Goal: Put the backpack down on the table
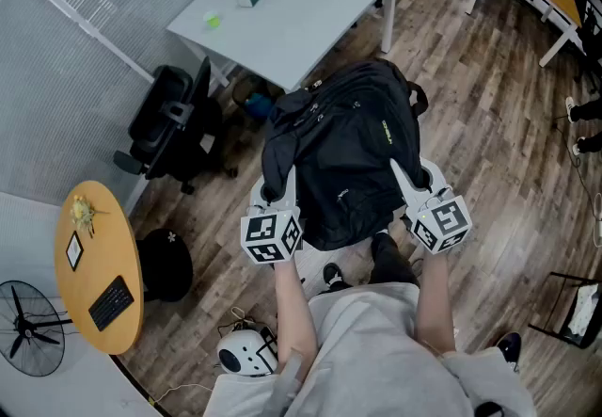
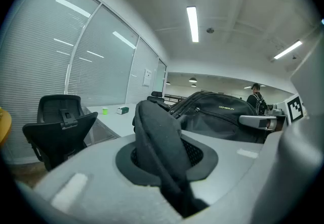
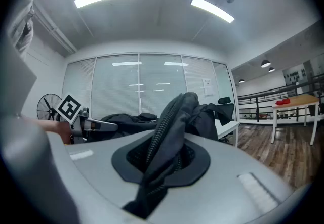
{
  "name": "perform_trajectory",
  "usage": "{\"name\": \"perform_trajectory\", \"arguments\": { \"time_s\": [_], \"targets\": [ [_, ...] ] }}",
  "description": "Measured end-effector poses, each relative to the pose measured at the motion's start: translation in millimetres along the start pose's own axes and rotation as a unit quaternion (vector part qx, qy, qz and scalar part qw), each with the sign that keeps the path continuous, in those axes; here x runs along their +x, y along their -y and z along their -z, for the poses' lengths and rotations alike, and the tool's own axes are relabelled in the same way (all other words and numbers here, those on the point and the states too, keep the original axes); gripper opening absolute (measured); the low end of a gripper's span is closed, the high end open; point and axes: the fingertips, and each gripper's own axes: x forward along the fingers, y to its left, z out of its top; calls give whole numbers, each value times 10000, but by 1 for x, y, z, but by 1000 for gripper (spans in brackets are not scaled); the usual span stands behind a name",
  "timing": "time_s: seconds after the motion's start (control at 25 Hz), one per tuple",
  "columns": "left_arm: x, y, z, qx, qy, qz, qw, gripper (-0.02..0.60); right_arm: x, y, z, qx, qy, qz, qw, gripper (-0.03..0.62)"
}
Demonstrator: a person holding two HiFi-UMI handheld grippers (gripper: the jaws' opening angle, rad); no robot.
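We held the black backpack (image 1: pixel 348 156) up at mid-frame, not yet on the table. The left gripper (image 1: pixel 270 191) was clamped on a fold of it, and the right gripper (image 1: pixel 415 182) pinched its zippered edge. The white table (image 1: pixel 310 20) sat upper middle, its near corner at the bag's top. A black chair (image 1: pixel 174 119) crowded the left, while open wood floor (image 1: pixel 499 123) ran right.

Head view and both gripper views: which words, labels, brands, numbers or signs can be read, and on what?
Nothing reads clearly.
On the backpack: a yellow-green brand word, too blurred to read.
On the backpack, head view: a small white mark, too small.
On the wall notice: too small.
On the card on the round table: too small.
On the marker cubes: black-and-white patterns, no letters.
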Motion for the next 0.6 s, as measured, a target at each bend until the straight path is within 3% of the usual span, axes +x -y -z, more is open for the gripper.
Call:
{"name": "perform_trajectory", "arguments": {
  "time_s": [0.32,0.6],
  "targets": [
    [-22,1,-9,45,101,52,9999,74,-9,-15,-10,-41,61,4,10000,40],
    [8,-4,-32,152,170,45,9997,74,21,17,-17,394,59,-67,9992,40]
  ]
}}
